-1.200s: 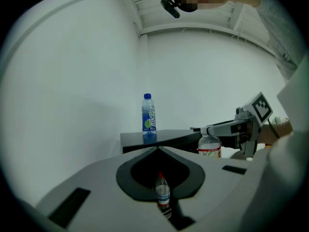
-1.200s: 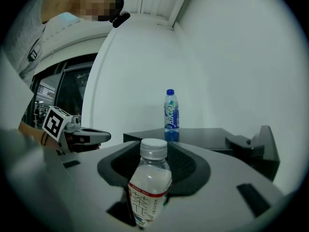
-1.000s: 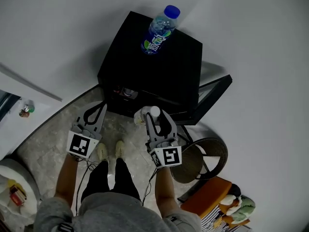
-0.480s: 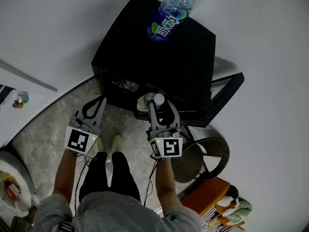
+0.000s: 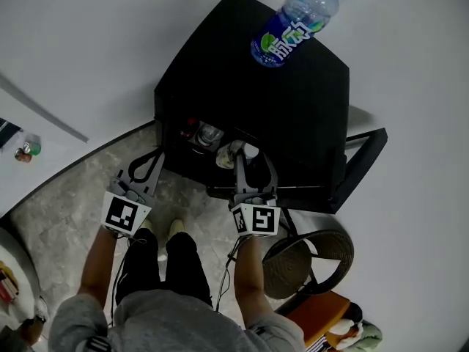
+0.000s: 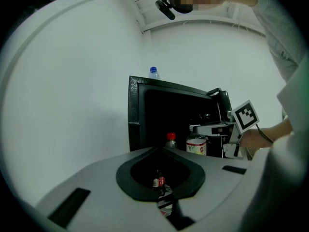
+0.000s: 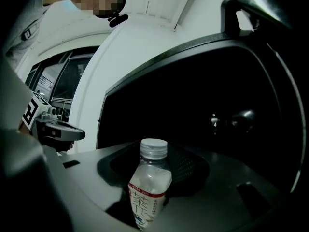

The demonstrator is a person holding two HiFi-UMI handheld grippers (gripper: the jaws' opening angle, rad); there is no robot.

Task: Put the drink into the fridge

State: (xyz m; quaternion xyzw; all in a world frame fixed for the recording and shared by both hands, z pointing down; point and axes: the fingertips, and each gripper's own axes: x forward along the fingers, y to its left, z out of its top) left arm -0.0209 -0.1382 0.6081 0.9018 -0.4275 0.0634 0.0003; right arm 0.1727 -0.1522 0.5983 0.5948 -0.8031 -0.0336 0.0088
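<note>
Gripping the drink from both sides, the right gripper has its jaws spread fairly wide around the bottle's body, pads pressed against it. The bottle is upright, white cap on top, and it's sitting right at the mouth of the open fridge (whether it's past the front edge, I can't tell from here). Ahead of the bottle it's all dark fridge interior. Over on the other side, the left gripper has its jaws brought together at the tips with nothing held. It hangs out in front of the fridge's left corner, apart from the drink. Look inside and there's a red-capped bottle standing near the left wall, with a clear bottle just beside it. Up on top of the black fridge stands a blue-capped bottle with a blue and green label, toward the far edge. The fridge door is swung open to the right. Below it, beside the person's right arm, sits a round wicker piece, a stool or a basket, hard to say. Everything stands on a pale marbled floor against a white wall.
</note>
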